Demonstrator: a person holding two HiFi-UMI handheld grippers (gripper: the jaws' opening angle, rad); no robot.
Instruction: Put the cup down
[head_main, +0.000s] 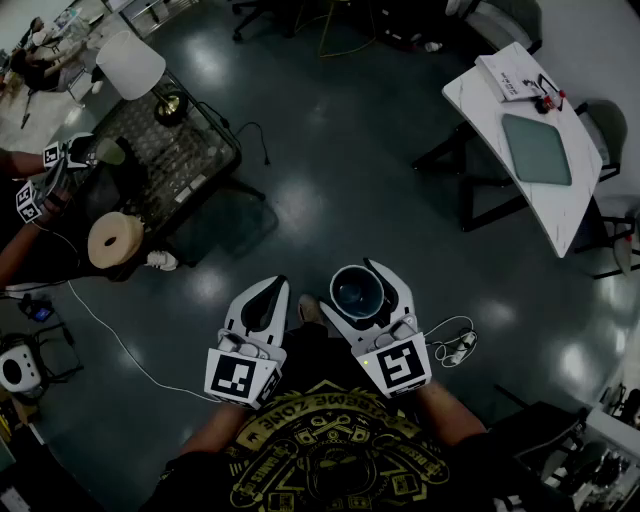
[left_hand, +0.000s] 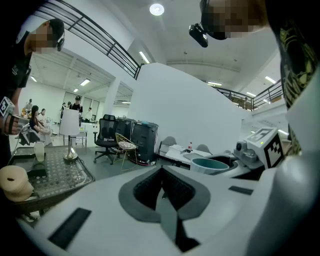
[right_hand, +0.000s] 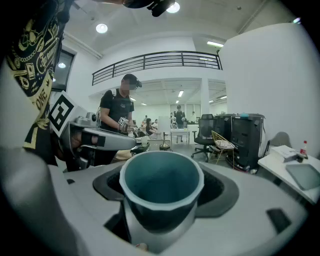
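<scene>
Cup (right_hand: 161, 185) is held upright, mouth up, between the jaws of the right hand-held gripper (head_main: 354, 272). Its inside is teal and nothing is seen in it. The jaws are spread wide, with pads pressed on the cup wall at both sides. The cup is carried in the air over the dark glossy floor (head_main: 330, 170), just ahead of the person's torso, and rests on nothing.

The left hand-held gripper (head_main: 272, 288) is held just beside it, on the left. Its jaws are brought together with nothing between them; in the left gripper view the pads (left_hand: 147, 187) are seen meeting along one line.

A white power strip (head_main: 455, 347) with its cable lies on the floor, near the right hand-held gripper.

Well apart at upper right, a white bench (head_main: 480, 100) carries a grey-green mat (head_main: 536, 148) and a booklet (head_main: 508, 75). Well apart at upper left, a dark patterned bench (head_main: 190, 150) carries a lamp (head_main: 130, 65), and a beige roll (head_main: 115, 240) is seen at its near edge. A second person (right_hand: 117, 112) is seen at that bench.
</scene>
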